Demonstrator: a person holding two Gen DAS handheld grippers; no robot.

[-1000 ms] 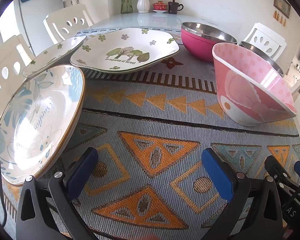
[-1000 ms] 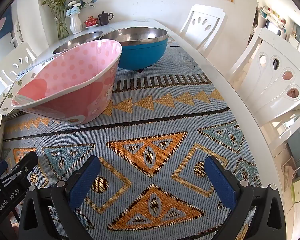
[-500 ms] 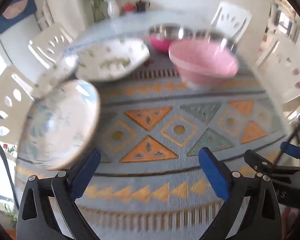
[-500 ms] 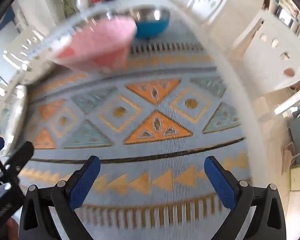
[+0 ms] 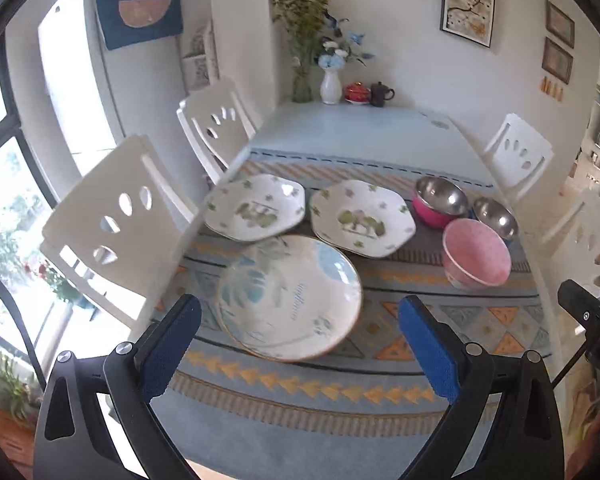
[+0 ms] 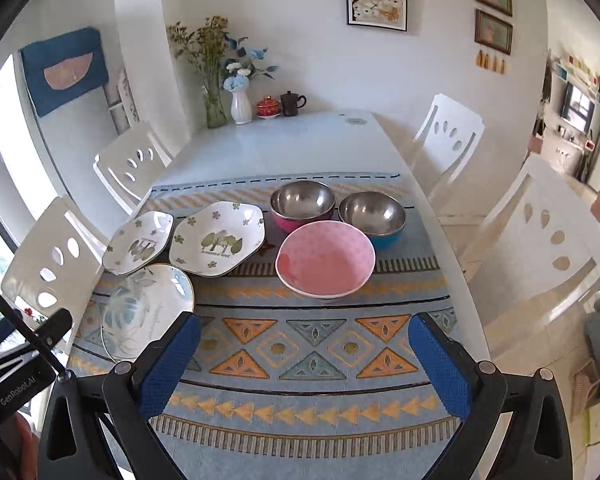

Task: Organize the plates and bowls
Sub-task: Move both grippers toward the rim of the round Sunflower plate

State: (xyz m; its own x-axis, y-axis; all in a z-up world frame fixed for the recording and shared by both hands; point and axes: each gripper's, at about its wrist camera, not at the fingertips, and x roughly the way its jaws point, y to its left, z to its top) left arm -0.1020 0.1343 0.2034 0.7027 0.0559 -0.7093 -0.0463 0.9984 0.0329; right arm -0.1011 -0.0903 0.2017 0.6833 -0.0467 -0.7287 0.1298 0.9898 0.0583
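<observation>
A round blue-leaf plate (image 5: pixel 290 298) (image 6: pixel 146 312) lies at the near left of the patterned cloth. Behind it sit two white flowered plates, the left one (image 5: pixel 254 206) (image 6: pixel 138 242) and the middle one (image 5: pixel 362 218) (image 6: pixel 216 238). A pink dotted bowl (image 5: pixel 476 258) (image 6: pixel 326 258) stands to the right, with a magenta steel bowl (image 5: pixel 440 200) (image 6: pixel 302 204) and a blue steel bowl (image 5: pixel 496 218) (image 6: pixel 374 216) behind it. My left gripper (image 5: pixel 300 344) is open, raised above the near table edge and empty. My right gripper (image 6: pixel 304 364) is likewise open and empty.
White chairs (image 5: pixel 112 232) (image 6: pixel 540 240) flank the table (image 6: pixel 284 144) on both sides. A vase with flowers (image 6: pixel 240 106), a red lidded cup (image 6: pixel 267 107) and a dark teapot (image 6: pixel 291 103) stand at the far end by the wall.
Both grippers have pulled back and risen from just above the cloth, so the whole table is in view now. Both stay open and empty. The dishes have not moved.
</observation>
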